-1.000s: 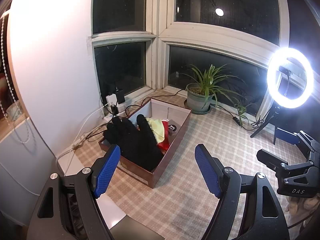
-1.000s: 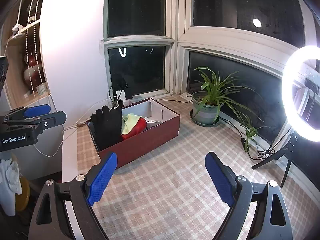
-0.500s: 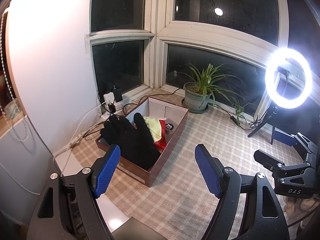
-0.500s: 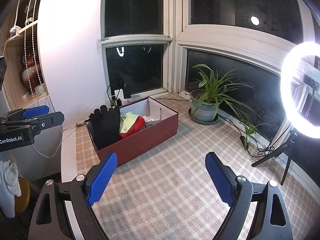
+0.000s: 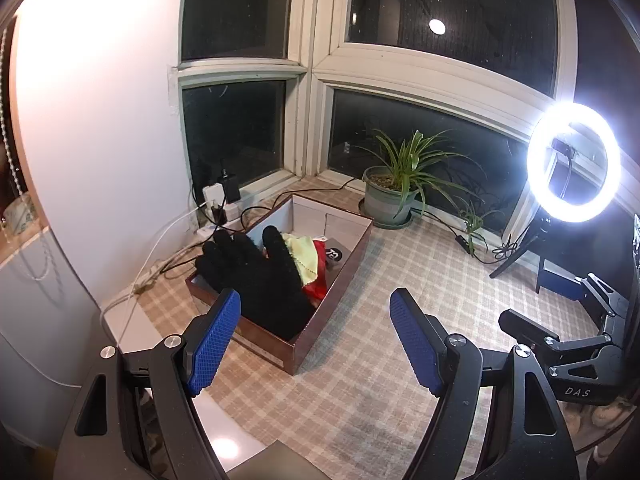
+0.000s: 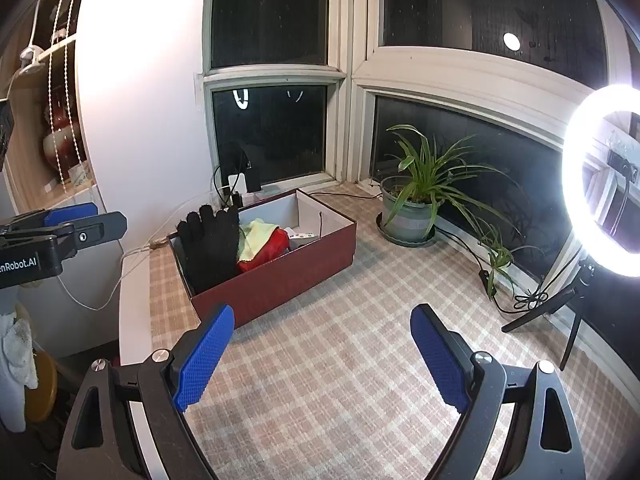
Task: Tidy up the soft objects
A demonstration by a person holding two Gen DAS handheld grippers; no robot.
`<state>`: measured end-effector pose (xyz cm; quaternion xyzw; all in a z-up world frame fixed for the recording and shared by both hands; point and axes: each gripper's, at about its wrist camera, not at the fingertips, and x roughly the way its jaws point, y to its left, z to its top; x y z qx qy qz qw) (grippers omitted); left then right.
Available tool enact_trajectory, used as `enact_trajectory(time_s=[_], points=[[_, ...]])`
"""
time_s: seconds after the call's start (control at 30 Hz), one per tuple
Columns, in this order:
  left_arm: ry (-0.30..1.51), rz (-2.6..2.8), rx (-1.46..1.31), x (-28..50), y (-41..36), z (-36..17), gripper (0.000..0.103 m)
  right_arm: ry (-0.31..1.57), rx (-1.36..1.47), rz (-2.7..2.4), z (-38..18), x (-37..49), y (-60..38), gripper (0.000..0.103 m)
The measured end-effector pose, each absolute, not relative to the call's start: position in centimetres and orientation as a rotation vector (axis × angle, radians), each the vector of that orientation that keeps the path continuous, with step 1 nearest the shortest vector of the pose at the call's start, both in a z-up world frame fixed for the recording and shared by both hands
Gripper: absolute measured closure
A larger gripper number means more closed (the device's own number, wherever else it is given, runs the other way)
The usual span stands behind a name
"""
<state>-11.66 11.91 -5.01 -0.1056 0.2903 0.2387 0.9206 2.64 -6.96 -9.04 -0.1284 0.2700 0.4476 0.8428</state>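
A dark red box [image 5: 332,308] stands on the checked tablecloth by the window. Inside it a black glove [image 5: 256,276] leans over the near end, with a yellow cloth [image 5: 304,252] and a red cloth [image 5: 318,284] behind it. My left gripper [image 5: 315,312] hovers open in front of the box, nothing between its blue pads. The right wrist view shows the same box [image 6: 280,280], glove [image 6: 210,244], yellow cloth [image 6: 256,236] and red cloth [image 6: 268,252]. My right gripper [image 6: 322,320] is held open over the cloth to the box's right, holding nothing.
A potted plant [image 5: 390,200] stands behind the box by the window. A lit ring light [image 5: 574,164] on a tripod is at the right. A power strip with cables [image 5: 218,200] lies left of the box. The table's left edge [image 6: 134,320] runs close to the box.
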Motion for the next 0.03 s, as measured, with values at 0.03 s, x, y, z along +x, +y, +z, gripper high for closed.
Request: enact_trajectory(time_s=[0.03], points=[[0.595,0.494,-0.216,-11.68,11.91,-5.00,0.026,0.571,-0.272,0.945,-9.10,2.63,-6.95,0.016]])
